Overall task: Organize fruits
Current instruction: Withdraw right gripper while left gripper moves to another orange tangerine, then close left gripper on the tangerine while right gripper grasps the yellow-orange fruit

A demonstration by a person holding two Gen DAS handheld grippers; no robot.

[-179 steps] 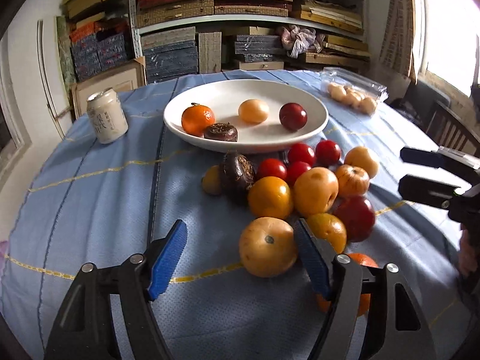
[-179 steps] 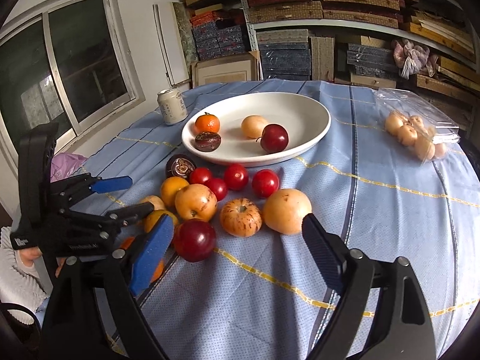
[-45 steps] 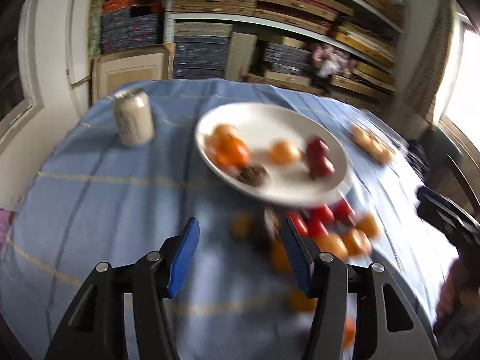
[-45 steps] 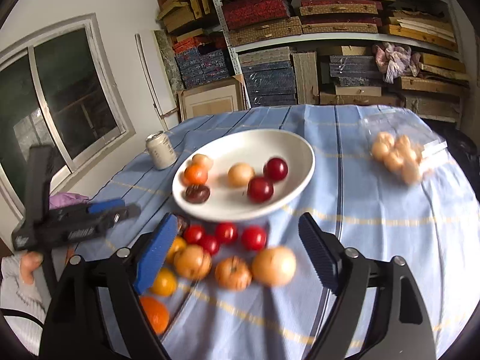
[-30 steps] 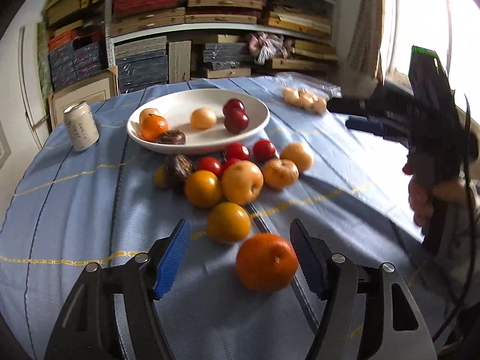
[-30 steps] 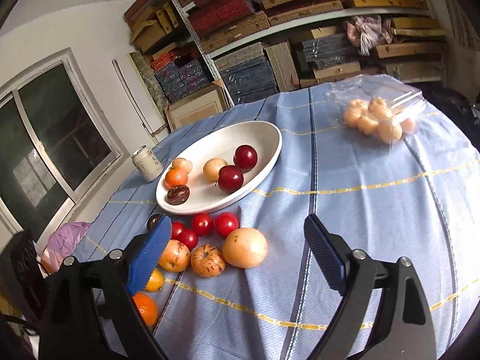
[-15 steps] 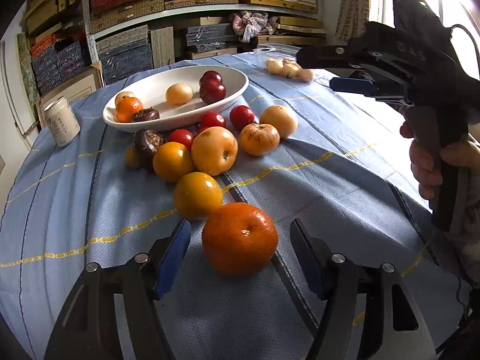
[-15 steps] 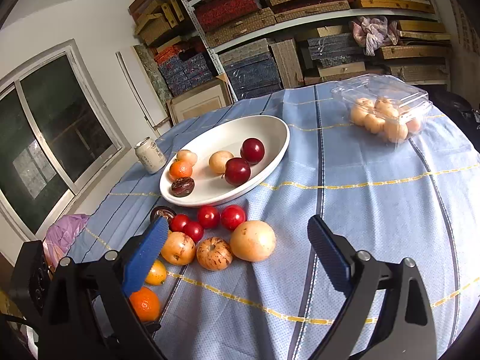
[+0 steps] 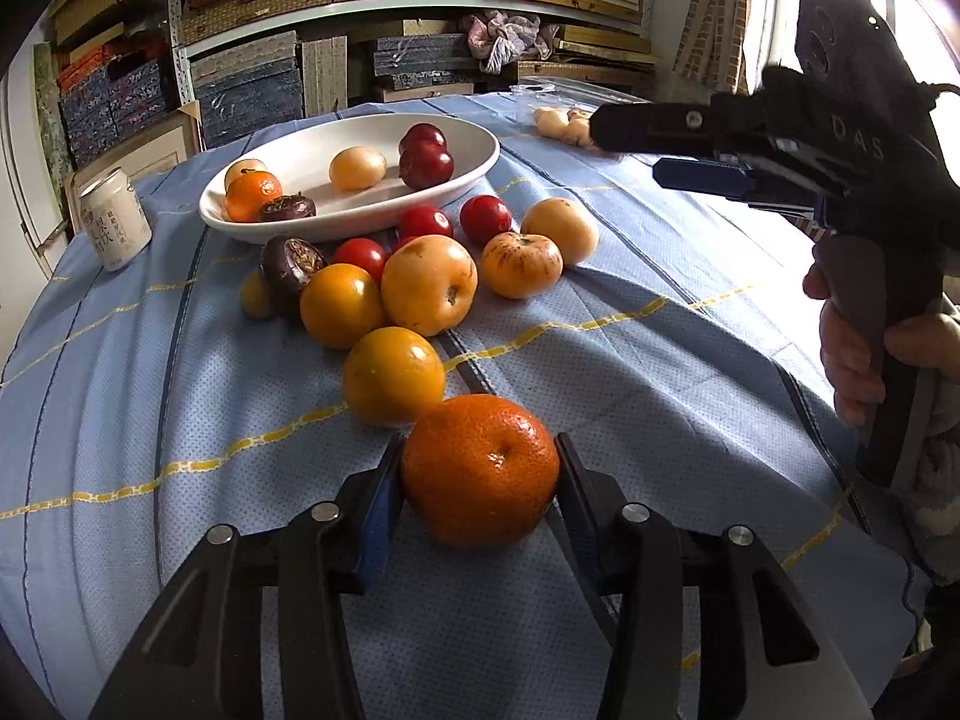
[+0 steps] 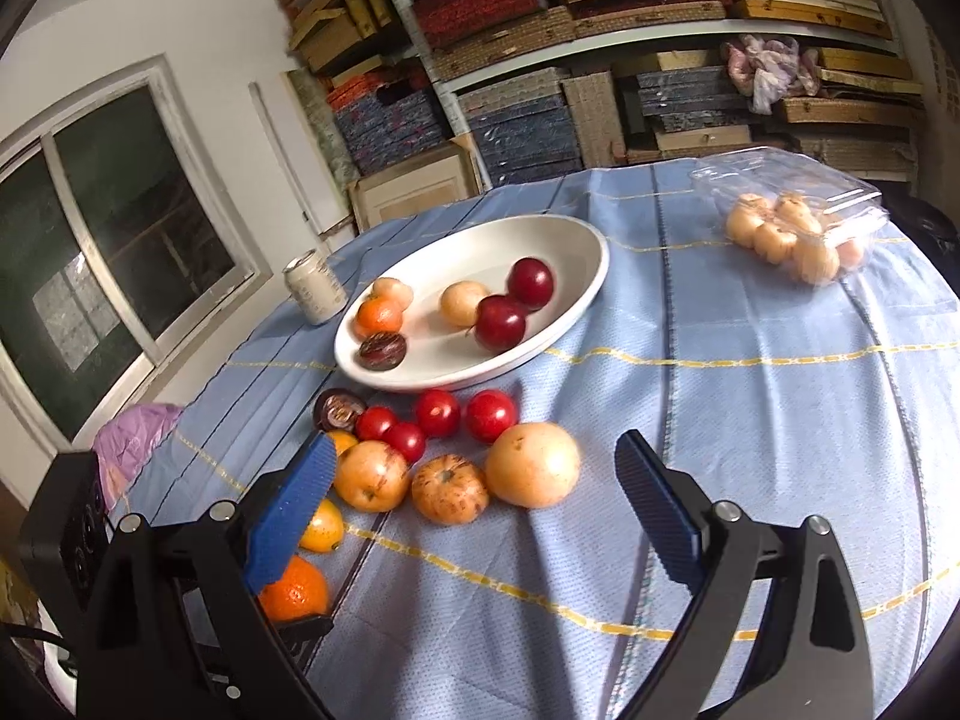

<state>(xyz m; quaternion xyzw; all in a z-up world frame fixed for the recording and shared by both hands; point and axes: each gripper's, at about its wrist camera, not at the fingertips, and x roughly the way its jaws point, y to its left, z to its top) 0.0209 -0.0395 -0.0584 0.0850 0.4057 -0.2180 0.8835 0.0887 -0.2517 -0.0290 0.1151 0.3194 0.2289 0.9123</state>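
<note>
Where shelves rise, blue tablecloth under scattered fruit.

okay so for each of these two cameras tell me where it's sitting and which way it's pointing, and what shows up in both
Left wrist: sits on the left gripper, low over the table, looking along its fingers, which are shut on the big orange, toward the white bowl and shelves; the right gripper and hand show at right.
Right wrist: sits on the right gripper, higher, open, looking over the loose fruit to the same bowl; part of the left gripper shows low left.
Shared: bowl, orange, can, fruit clamshell.
</note>
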